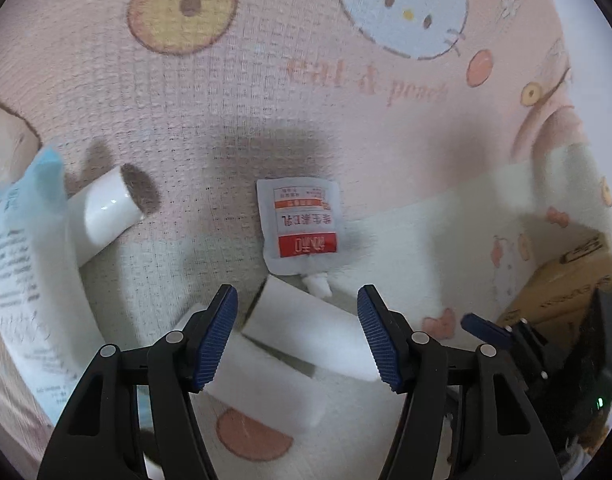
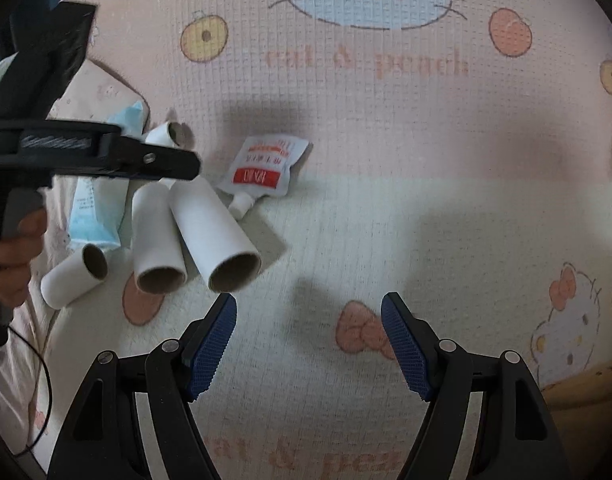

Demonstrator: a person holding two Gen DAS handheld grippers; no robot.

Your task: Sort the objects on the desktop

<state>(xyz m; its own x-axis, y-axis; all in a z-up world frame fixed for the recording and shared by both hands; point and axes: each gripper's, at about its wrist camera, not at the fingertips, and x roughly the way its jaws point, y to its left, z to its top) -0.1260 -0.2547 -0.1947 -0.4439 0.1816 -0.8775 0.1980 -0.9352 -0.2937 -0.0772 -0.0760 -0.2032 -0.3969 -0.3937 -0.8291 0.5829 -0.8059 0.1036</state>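
Several white cardboard tubes lie on a pink cat-and-peach cloth. In the left wrist view my left gripper (image 1: 298, 334) is open, its jaws standing on either side of one tube (image 1: 310, 336), above it; another tube (image 1: 262, 384) lies beside it and a third (image 1: 102, 208) at the left. A white spouted pouch with a red label (image 1: 300, 226) lies just beyond. My right gripper (image 2: 308, 346) is open and empty, right of the tubes (image 2: 216, 232). The pouch (image 2: 262, 168) and a blue-and-white squeeze tube (image 2: 94, 212) also show there.
The blue-and-white squeeze tube (image 1: 22, 272) lies at the left edge. A brown cardboard box (image 1: 566, 284) stands at the right, past the cloth's edge. The left gripper's body (image 2: 86, 152) and the hand holding it fill the right view's left side.
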